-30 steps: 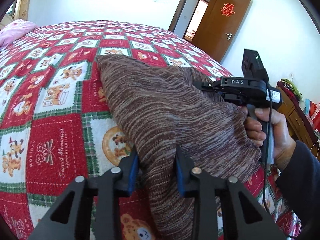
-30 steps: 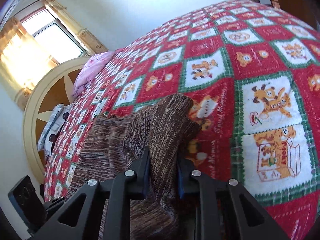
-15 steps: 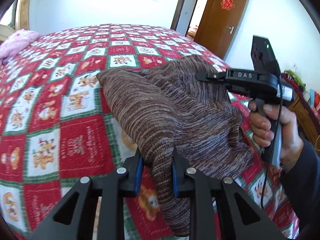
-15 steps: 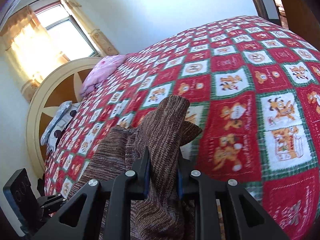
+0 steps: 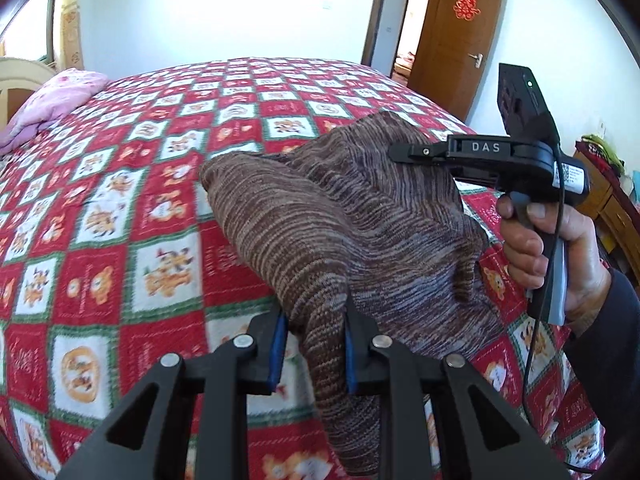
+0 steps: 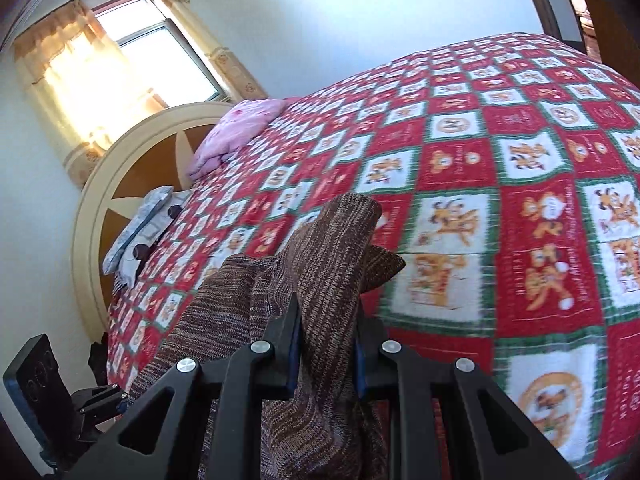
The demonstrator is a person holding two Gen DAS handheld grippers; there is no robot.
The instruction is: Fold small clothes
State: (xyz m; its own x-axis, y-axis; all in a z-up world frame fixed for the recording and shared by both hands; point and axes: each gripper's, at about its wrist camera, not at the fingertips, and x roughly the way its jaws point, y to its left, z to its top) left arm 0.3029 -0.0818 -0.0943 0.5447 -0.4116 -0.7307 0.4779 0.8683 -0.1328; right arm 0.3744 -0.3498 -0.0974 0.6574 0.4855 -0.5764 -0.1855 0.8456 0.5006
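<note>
Red-and-white patchwork bedspread with cartoon squares and green borders covers the whole bed, largest thing in both views. Cream arched headboard sits at the far end under a sunlit window with yellowish curtains. Brown wooden door stands open at the far right of the left wrist view, red paper cutout on it. Brown striped knit garment is held up off the bedspread between the two grippers, bunched and sagging in the middle, one end hanging down past the left gripper. Pink pillow lies by the headboard, a grey-white patterned one beside it nearer the edge. Left gripper: jaws narrow, blue pads pressing a fold of the knit from both sides. Right gripper: same, jaws narrow and clamped on another fold of the knit, cloth spilling out above and below. In the left wrist view the right gripper shows side-on at the right, a hand in a dark sleeve wrapped round its grip, its tip buried in the garment's far edge.
</note>
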